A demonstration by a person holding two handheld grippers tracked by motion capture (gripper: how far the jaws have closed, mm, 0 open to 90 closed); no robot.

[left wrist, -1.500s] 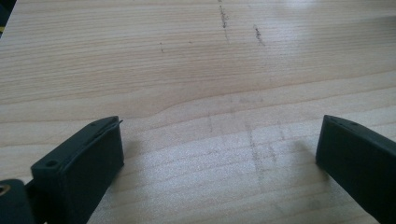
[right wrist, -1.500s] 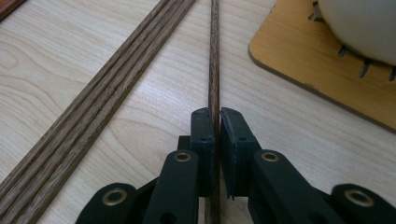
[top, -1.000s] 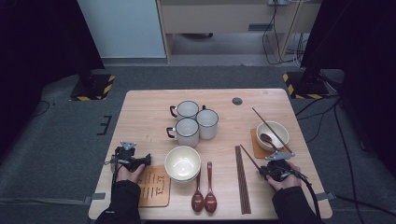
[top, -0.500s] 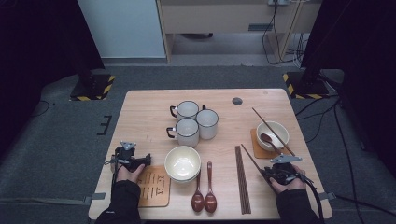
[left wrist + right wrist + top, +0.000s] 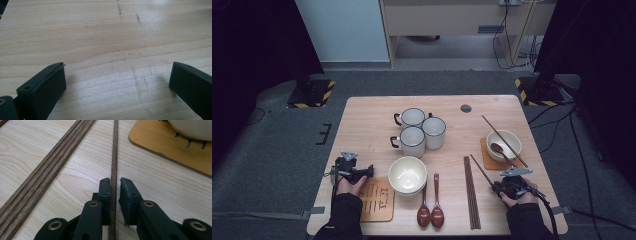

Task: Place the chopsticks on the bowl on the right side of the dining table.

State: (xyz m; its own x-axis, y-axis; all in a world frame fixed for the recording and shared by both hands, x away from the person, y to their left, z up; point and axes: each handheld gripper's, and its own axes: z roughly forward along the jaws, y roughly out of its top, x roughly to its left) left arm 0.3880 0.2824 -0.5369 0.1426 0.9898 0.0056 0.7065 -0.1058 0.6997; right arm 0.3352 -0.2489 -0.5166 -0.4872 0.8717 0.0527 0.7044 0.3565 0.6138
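Fingers of the right gripper (image 5: 115, 185) stand nearly together in the right gripper view, a single dark wooden chopstick (image 5: 114, 152) running between them; the left pad lies against the stick, while a thin gap shows at the right pad, so a firm clamp cannot be told. Jaws have just been opening a little and closing again around it. Chopstick's long axis runs straight away from the gripper along the light wooden tabletop (image 5: 160, 182), lying flat; a bundle of dark wooden chopsticks (image 5: 47, 170) slants off to its left, and a tan wooden coaster (image 5: 160, 142) under a white bowl (image 5: 192, 130) sits to its right. Left gripper view: black fingers (image 5: 42, 90) wide apart, nothing between them, bare tabletop ahead. High view: right gripper (image 5: 499, 186) at the near right of the table, the single chopstick angling from it up and leftward, between the bundle and the coaster; left gripper (image 5: 368, 171) rests near left, beside a white bowl (image 5: 407, 175).
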